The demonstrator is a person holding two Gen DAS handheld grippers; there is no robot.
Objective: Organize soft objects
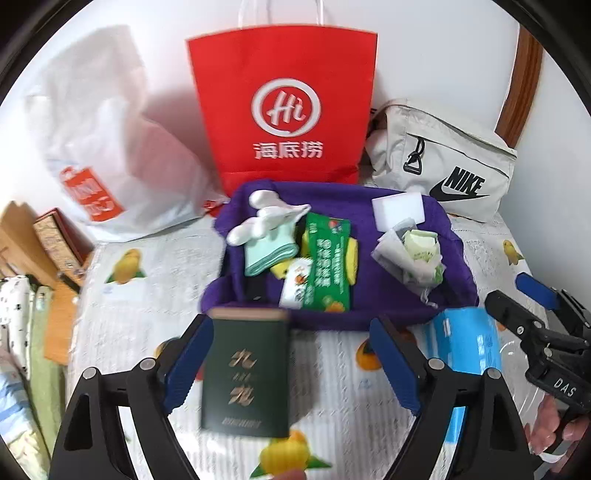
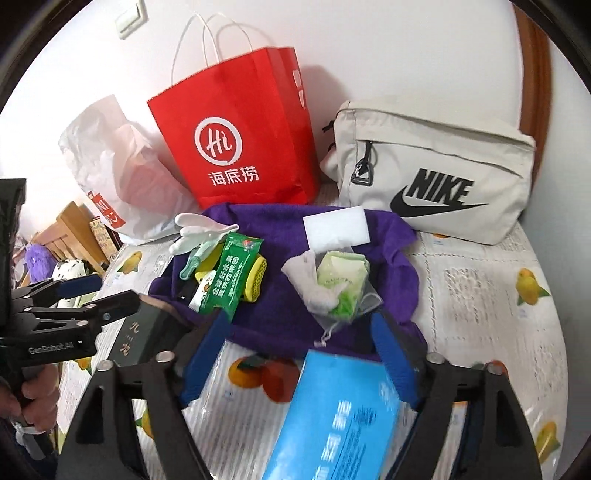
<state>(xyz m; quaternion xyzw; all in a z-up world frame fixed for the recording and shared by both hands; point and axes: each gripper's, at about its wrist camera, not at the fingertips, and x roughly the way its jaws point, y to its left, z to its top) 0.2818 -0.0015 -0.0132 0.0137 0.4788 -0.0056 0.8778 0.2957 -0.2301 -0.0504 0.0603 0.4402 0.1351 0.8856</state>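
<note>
Both grippers stand wide open: the left gripper (image 1: 291, 360) straddles a dark green rectangular box (image 1: 245, 373) without pressing it, and the right gripper (image 2: 299, 354) likewise brackets a light blue carton (image 2: 340, 417). Both boxes lie on the fruit-print surface (image 2: 480, 295), seemingly kept apart from the soft packets heaped on the purple cloth (image 1: 388, 295) beyond.

Looked like a home, prob. a bedroom or living rm. Surface had a fruit-print cloth (image 2: 480, 280) w/ household clutter on it: red paper takeaway bag (image 1: 282, 107), white plastic shopping bag (image 1: 110, 147), beige Nike pouch (image 2: 436, 173), purple towel (image 2: 295, 317). Wooden furniture (image 1: 22, 236) & plush toys (image 2: 37, 258) sat off to the left; white wall w/ light switch (image 2: 131, 18) behind.
</note>
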